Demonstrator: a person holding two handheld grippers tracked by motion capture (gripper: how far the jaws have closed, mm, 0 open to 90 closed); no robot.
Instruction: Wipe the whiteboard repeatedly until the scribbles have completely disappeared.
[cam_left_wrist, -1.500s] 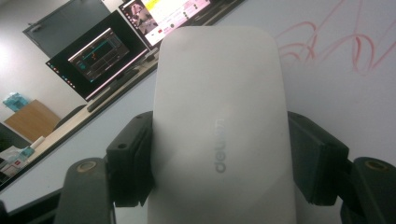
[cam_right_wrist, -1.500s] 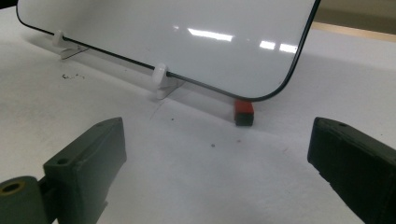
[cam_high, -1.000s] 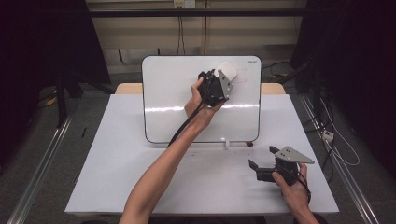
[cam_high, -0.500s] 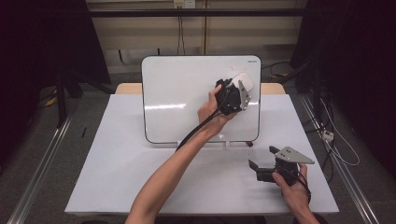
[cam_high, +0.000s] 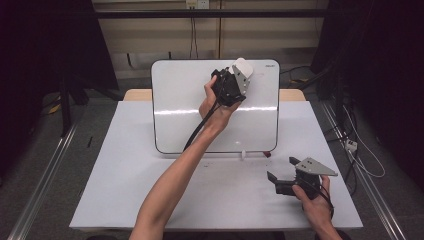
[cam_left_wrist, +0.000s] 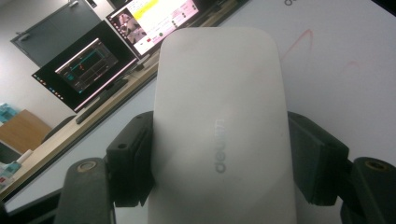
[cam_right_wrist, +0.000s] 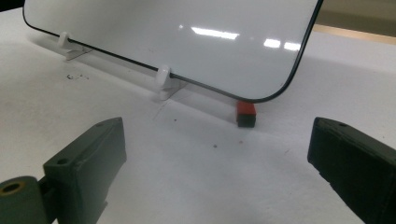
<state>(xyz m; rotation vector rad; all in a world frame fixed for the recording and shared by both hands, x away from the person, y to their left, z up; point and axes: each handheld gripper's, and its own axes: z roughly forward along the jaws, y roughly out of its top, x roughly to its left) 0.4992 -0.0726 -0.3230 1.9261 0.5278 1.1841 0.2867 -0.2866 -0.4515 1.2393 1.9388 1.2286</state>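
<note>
We are pinching a smooth white eraser (cam_left_wrist: 222, 135) in our left gripper (cam_high: 231, 86) against the whiteboard's (cam_high: 175, 110) two-o'clock corner, our right gripper (cam_high: 285, 175) resting spread.

The upright whiteboard (cam_high: 200, 120) blocks the worktop's (cam_high: 125, 175) far middle; its feet and a small red block (cam_right_wrist: 246, 114), perhaps a magnet, sit below. Near side lies open.

Eraser's (cam_left_wrist: 219, 126) lower end cut off below
</note>
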